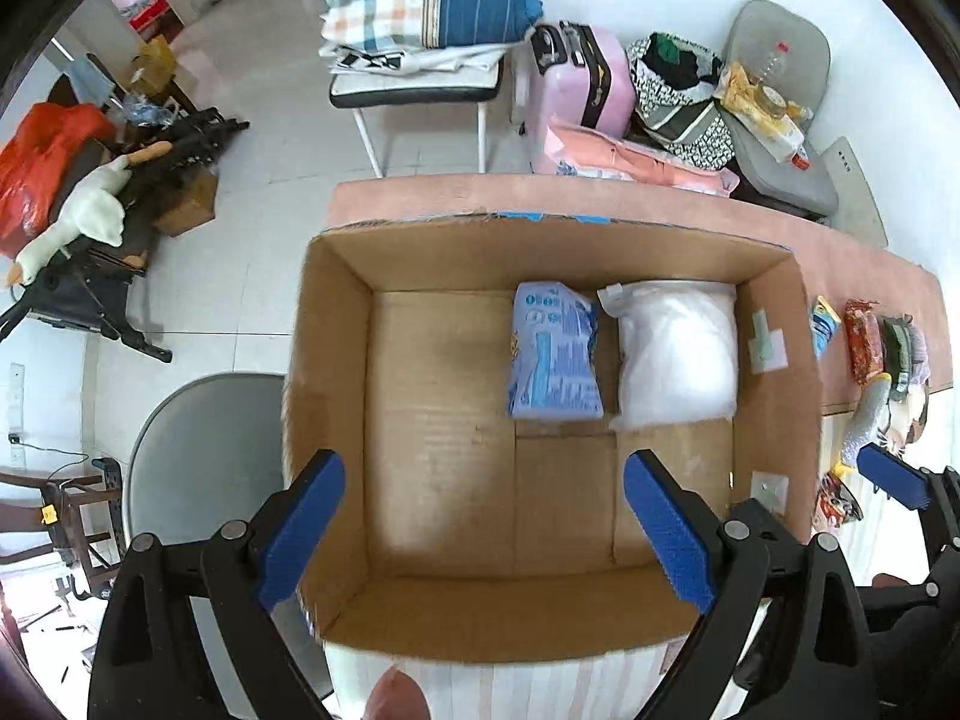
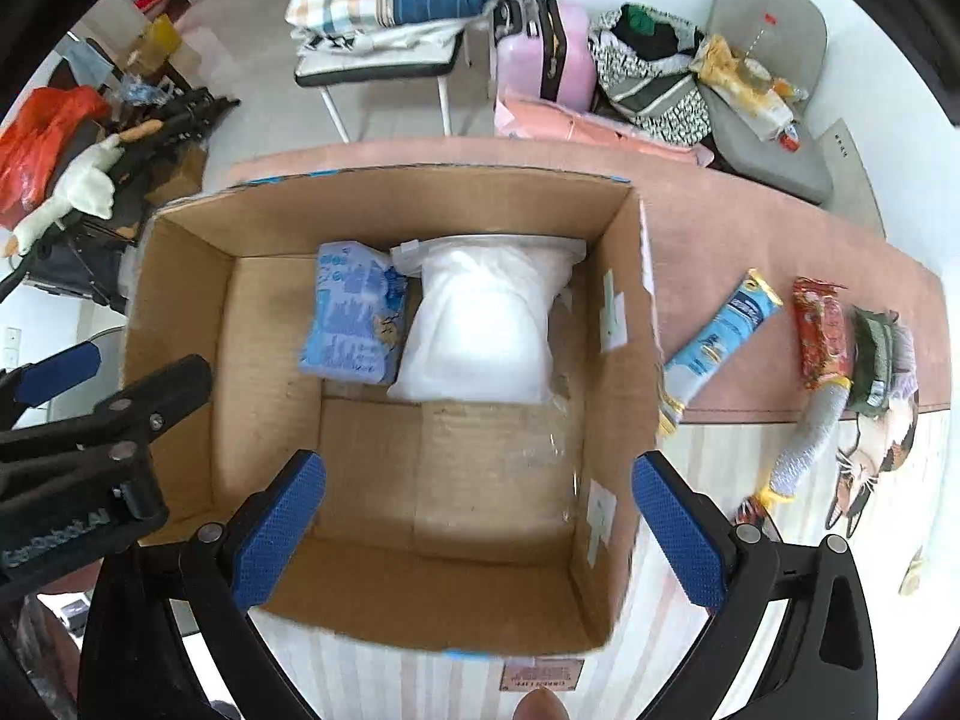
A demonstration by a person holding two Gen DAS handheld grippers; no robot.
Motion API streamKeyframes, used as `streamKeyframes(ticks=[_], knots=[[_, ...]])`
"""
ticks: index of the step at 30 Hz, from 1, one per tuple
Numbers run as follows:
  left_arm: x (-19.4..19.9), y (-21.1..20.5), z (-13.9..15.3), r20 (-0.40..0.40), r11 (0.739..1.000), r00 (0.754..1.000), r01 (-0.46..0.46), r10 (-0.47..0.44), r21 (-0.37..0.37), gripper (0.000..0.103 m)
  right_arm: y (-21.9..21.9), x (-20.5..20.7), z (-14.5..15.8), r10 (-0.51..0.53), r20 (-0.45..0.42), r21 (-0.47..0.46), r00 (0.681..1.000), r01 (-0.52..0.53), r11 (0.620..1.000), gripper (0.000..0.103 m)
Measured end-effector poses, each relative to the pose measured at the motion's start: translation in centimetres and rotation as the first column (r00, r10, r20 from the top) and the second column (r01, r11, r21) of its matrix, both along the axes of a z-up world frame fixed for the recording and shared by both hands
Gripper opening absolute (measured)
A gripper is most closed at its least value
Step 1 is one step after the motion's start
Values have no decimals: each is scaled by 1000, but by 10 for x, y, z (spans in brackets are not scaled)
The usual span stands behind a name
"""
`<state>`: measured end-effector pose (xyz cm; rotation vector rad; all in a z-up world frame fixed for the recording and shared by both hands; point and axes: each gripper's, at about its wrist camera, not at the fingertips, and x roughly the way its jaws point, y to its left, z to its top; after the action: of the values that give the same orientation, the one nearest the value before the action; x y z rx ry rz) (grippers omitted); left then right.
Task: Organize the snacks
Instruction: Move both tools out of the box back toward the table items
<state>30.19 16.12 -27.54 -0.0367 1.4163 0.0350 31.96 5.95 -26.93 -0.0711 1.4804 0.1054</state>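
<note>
An open cardboard box (image 1: 336,372) (image 2: 624,420) stands on the table. At its far side lie a light blue snack packet (image 1: 555,354) (image 2: 357,315) and, right of it, a white plastic bag (image 1: 675,351) (image 2: 486,327). Both grippers hover above the box's near edge. My left gripper (image 1: 483,531) is open and holds nothing. My right gripper (image 2: 480,531) is open and empty too. On the table right of the box lie a blue stick packet (image 2: 720,336), a red packet (image 2: 822,339) (image 1: 864,339), a dark green packet (image 2: 873,360) and a grey packet (image 2: 804,444).
The table carries a pink cloth (image 2: 750,228) at the back and a striped cloth (image 2: 372,678) at the front. Beyond it stand a chair piled with bedding (image 1: 420,18), a pink suitcase (image 1: 582,78) and a grey chair with bags (image 1: 774,114). A grey round seat (image 1: 204,468) is at the left.
</note>
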Motion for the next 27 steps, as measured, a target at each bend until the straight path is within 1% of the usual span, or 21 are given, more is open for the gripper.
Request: streamKeyframes(ticks=[2, 5, 10, 14, 17, 20, 21, 23, 24, 25, 27], knots=[[-13, 0, 12, 26, 1000, 1000, -1, 1, 9, 95, -3, -13, 13, 1, 30, 2, 1000, -1, 1000, 103], [-20, -7, 25, 55, 1000, 998, -5, 4, 11, 95, -6, -28, 30, 7, 71, 3, 997, -7, 1000, 103], [-45, -9, 49, 92, 1000, 996, -14, 16, -25, 95, -11, -57, 56, 11, 105, 37, 994, -15, 999, 103], [-61, -26, 73, 153, 999, 988, 27, -32, 29, 95, -18, -79, 69, 4, 112, 84, 994, -13, 996, 103], [-67, -56, 86, 191, 993, 976, 93, -105, 67, 95, -37, -91, 76, -37, 115, 137, 993, 21, 990, 103], [-65, -90, 87, 198, 984, 966, 145, -163, 106, 95, -77, -99, 78, -125, 110, 159, 986, 107, 982, 103], [-64, -99, 84, 192, 982, 966, 156, -175, 111, 95, -93, -100, 75, -159, 102, 155, 982, 142, 978, 103], [-57, -127, 73, 158, 975, 966, 191, -207, 110, 95, -138, -101, 62, -258, 71, 139, 964, 247, 959, 103], [-53, -138, 68, 145, 973, 965, 203, -218, 111, 95, -159, -101, 53, -302, 51, 132, 952, 294, 947, 103], [-48, -150, 63, 132, 969, 964, 217, -232, 117, 95, -188, -101, 37, -363, 18, 115, 932, 359, 926, 103], [-37, -180, 49, 99, 956, 958, 253, -270, 150, 95, -226, -103, 12, -436, -29, 97, 899, 437, 894, 103]])
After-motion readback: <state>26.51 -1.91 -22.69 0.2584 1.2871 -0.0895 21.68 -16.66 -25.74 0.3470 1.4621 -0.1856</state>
